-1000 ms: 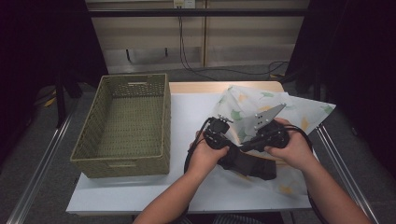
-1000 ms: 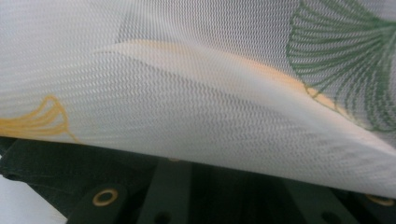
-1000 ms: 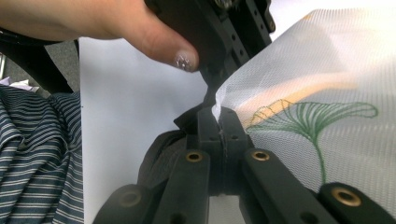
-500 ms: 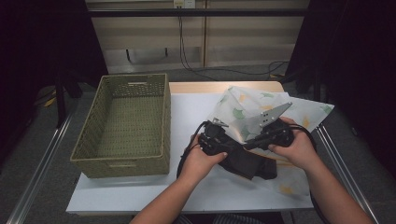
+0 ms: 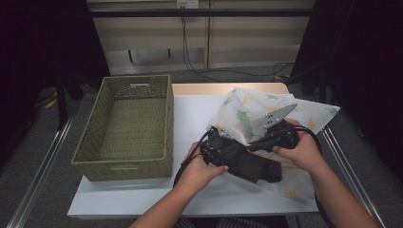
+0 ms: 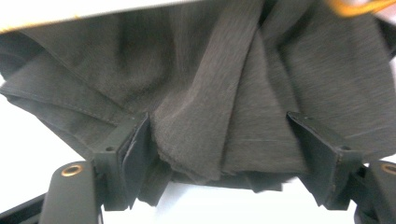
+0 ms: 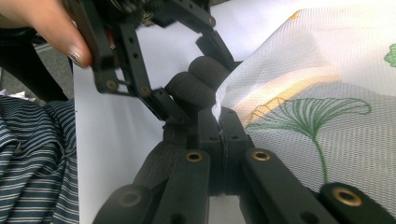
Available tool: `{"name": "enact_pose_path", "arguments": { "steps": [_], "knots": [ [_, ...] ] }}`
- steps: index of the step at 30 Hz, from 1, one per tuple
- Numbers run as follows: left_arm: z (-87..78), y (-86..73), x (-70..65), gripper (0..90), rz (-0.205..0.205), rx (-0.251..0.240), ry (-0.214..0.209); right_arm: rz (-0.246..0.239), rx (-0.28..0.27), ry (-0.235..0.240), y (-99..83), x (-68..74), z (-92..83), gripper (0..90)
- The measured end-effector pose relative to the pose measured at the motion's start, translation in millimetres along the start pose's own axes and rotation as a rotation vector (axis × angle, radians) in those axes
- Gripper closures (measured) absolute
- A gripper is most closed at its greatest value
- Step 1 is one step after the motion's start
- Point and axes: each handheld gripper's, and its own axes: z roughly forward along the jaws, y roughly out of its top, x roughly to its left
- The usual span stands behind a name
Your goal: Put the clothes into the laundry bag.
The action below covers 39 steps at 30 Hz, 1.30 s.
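Dim surroundings framed a white bench (image 5: 142,199) in the high view, with a woven basket (image 5: 128,126) standing on its left part and a sheer mesh bag (image 5: 247,111) printed with green leaves lying on its right part. A dark folded garment (image 5: 247,164) lay on the bench between the two hands, its far end under the mesh. The left gripper (image 5: 227,148) sat at the garment's left end, while the right gripper (image 5: 259,137) held the mesh edge up above it. Compared with a second before, the left hand had slid a little to the right along the garment and slightly down, the mesh was draped further over the grippers, and the right hand sat where it had been.

From the left gripper view, the garment (image 6: 224,93) hung in thick folds across the frame. The left gripper (image 6: 229,154) had its fingers (image 6: 135,149) standing apart on either side of the bunched cloth; they had just been opening, with the garment between them but no longer squeezed.

Seen from the right gripper view, the right gripper (image 7: 219,122) had its fingers (image 7: 208,123) pressed together on a pinch of the mesh bag (image 7: 327,93), whose green leaf print spread off to the right. Just beyond lay the rolled end of the garment (image 7: 196,81), with the left gripper's linkage above it, and striped cloth showed at the lower left.
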Motion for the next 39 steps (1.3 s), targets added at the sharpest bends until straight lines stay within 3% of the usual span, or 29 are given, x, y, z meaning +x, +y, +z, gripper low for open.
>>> {"name": "enact_pose_path", "arguments": {
  "steps": [2,3,6,7,9,12,13,15,16,17,18,19,23,26,27,29,33,35,36,39],
  "knots": [
    [6.7,-1.2,1.7,21.0,0.013,0.009,0.011,0.001,-0.002,0.0,-0.3,-0.6,-0.5,90.0],
    [9.9,-1.7,1.1,21.2,-0.005,0.0,0.008,0.001,-0.004,0.001,-0.5,-0.8,-0.7,90.0],
    [17.2,-2.5,4.9,19.8,0.022,0.029,0.006,0.004,-0.004,0.005,-0.8,-0.9,-1.1,90.0],
    [19.6,-2.9,4.0,19.9,0.001,0.016,0.005,0.005,-0.003,0.0,-1.0,-0.7,-1.3,90.0],
    [21.2,-2.6,6.0,20.1,0.021,0.043,0.004,0.006,-0.005,0.001,-1.2,-1.4,-1.5,90.0],
    [25.0,-2.4,5.4,22.5,0.006,0.034,0.007,0.011,-0.006,0.002,-1.5,-1.8,-1.5,90.0],
    [25.2,-1.9,6.9,23.0,0.026,0.054,0.0,0.009,-0.006,0.003,-1.6,-1.9,-1.2,90.0],
    [29.1,-2.4,6.2,23.4,0.007,0.041,-0.01,0.008,-0.003,-0.001,-1.5,-1.6,-0.8,90.0],
    [29.1,-1.9,7.6,23.8,0.037,0.066,-0.003,0.007,-0.001,0.001,-1.5,-1.6,-0.8,90.0],
    [32.2,-3.0,6.8,24.6,0.017,0.04,-0.013,0.009,-0.003,0.002,-1.5,-1.7,-0.5,90.0],
    [33.1,-3.1,7.9,26.0,0.028,0.052,-0.018,0.007,-0.003,0.004,-1.5,-2.0,-0.3,90.0],
    [34.5,-3.5,6.4,28.2,0.011,0.037,-0.013,0.01,-0.003,0.003,-1.6,-2.1,-0.1,90.0],
    [34.7,-2.7,5.6,39.9,0.066,0.069,-0.036,0.011,-0.006,0.008,-2.0,-2.7,0.8,90.0],
    [35.3,-1.8,6.8,52.2,0.055,0.066,-0.061,0.011,-0.006,0.005,-1.9,-2.7,1.2,90.0],
    [35.7,-2.0,5.9,58.0,0.033,0.053,-0.06,0.009,-0.009,0.007,-1.8,-2.7,1.3,90.0],
    [34.0,-1.8,6.7,66.4,0.032,0.057,-0.059,0.007,-0.012,0.008,-1.5,-2.5,1.3,90.0],
    [29.4,-1.9,2.5,75.3,0.053,0.055,-0.023,0.007,-0.01,0.006,-0.7,-2.4,1.4,90.0],
    [26.9,-2.4,1.8,76.9,0.022,0.024,-0.012,0.004,-0.011,0.01,0.0,-2.4,1.6,90.0],
    [26.4,-2.8,0.8,77.5,-0.013,-0.021,0.0,0.001,-0.013,0.016,0.4,-2.2,1.9,90.0],
    [18.2,1.6,0.2,78.4,-0.026,-0.064,0.013,0.0,-0.015,0.003,1.4,-1.6,1.4,90.0]
  ]
}}
